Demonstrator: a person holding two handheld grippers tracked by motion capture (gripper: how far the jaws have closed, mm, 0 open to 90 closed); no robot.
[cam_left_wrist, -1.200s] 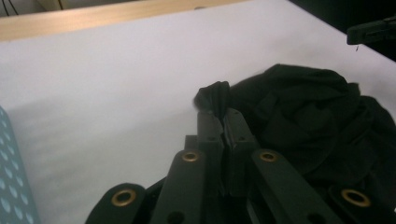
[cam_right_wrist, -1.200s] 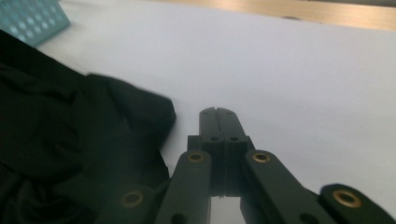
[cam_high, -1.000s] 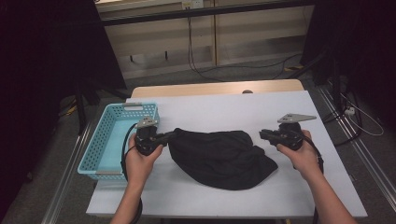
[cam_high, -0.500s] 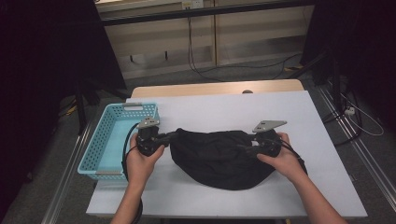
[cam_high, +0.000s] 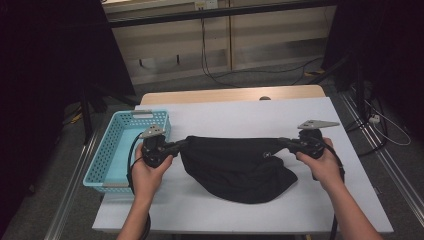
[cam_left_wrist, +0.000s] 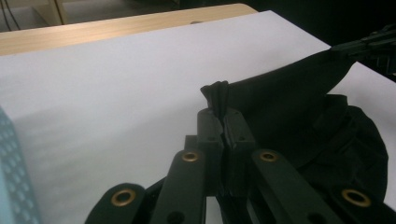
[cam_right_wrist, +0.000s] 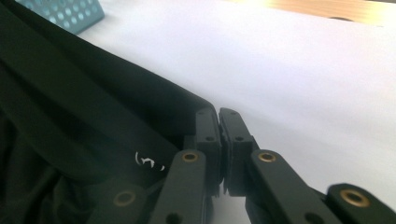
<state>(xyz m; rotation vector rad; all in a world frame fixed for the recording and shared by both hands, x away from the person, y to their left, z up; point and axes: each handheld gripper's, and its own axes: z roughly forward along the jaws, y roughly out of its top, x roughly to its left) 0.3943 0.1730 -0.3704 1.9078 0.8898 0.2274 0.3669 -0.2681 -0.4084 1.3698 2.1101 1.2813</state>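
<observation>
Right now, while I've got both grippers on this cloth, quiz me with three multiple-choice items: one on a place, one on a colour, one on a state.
1. Where is the basket?
A. At the table's left edge, beside the left gripper
B. At the table's right edge
C. On top of the cloth

2. What colour is the cloth?
A. White
B. Black
C. Red

3. How does the right gripper stand?
A. Open above the table
B. Shut on nothing
C. Shut on the cloth's edge

Answers: 1 A, the light blue basket sits left of the left gripper in the high view. 2 B, the fabric is black in all views. 3 C, the jaws are closed with the cloth's edge pinched between them.
</observation>
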